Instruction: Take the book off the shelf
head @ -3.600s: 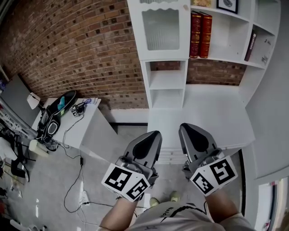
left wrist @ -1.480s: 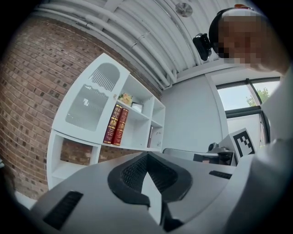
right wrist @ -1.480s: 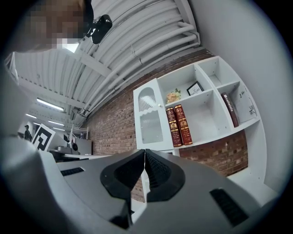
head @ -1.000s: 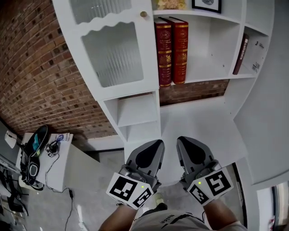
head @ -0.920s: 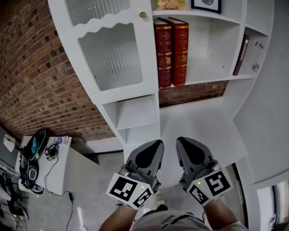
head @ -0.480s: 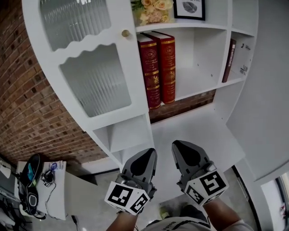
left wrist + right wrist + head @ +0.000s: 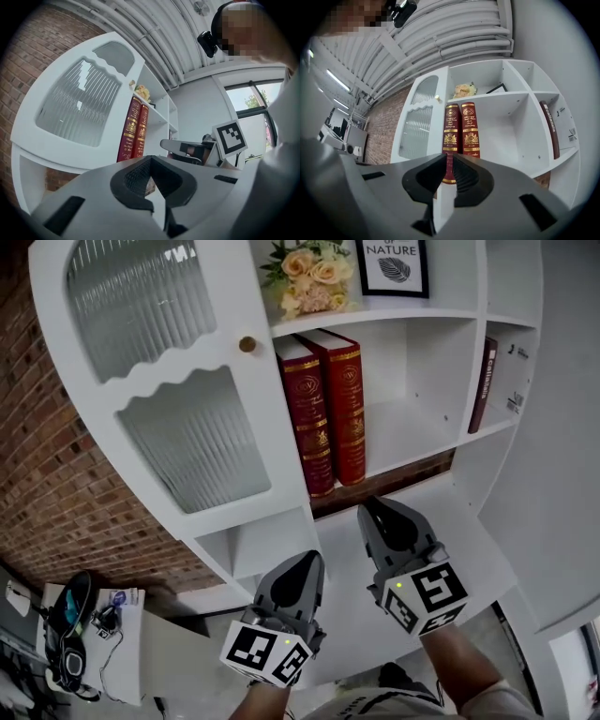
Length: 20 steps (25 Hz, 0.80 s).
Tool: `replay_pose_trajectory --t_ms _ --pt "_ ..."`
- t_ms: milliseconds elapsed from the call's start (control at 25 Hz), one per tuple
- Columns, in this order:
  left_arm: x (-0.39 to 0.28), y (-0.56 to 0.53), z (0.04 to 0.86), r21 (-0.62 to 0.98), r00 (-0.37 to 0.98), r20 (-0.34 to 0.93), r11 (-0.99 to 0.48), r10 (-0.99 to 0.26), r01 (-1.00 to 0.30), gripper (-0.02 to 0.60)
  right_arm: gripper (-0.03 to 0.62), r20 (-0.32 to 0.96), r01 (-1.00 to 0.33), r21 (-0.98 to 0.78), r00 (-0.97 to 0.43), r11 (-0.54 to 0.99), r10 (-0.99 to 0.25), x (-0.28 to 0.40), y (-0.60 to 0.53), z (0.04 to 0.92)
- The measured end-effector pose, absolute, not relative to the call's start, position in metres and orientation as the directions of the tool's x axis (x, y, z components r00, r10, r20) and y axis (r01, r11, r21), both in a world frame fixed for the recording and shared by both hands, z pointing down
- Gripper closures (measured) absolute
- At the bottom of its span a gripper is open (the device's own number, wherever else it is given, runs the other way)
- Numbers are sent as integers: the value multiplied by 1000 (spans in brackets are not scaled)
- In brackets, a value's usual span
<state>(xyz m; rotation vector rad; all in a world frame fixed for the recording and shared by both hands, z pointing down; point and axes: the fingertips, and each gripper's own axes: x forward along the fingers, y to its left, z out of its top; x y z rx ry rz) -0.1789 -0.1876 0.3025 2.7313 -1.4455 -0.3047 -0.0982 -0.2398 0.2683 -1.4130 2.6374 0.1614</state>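
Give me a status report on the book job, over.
Left gripper, right gripper both shut, empty. Red books upright on shelf, untouched. Nothing blocking them.

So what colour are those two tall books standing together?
The two books are dark red with gold ornament on the spines, clearest in the head view.

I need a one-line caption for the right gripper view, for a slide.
Shut, empty right gripper points at two upright red books on a white shelf.
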Motion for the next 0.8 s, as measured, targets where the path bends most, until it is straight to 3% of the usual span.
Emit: replay_pose_trajectory --t_ms 120,200,800 --pt "-177 -199 297 120 526 -161 -546 -835 -829 571 552 -186 -833 21 -546 553 -817 -98 -264 256" --pt "-175 -207 295 117 515 -161 -534 -842 -837 571 485 -187 -833 30 -548 553 -815 -95 -280 253" --pt "-175 -234 304 127 451 -132 -466 -883 -875 571 362 -188 -856 72 -515 512 -836 -98 -357 238"
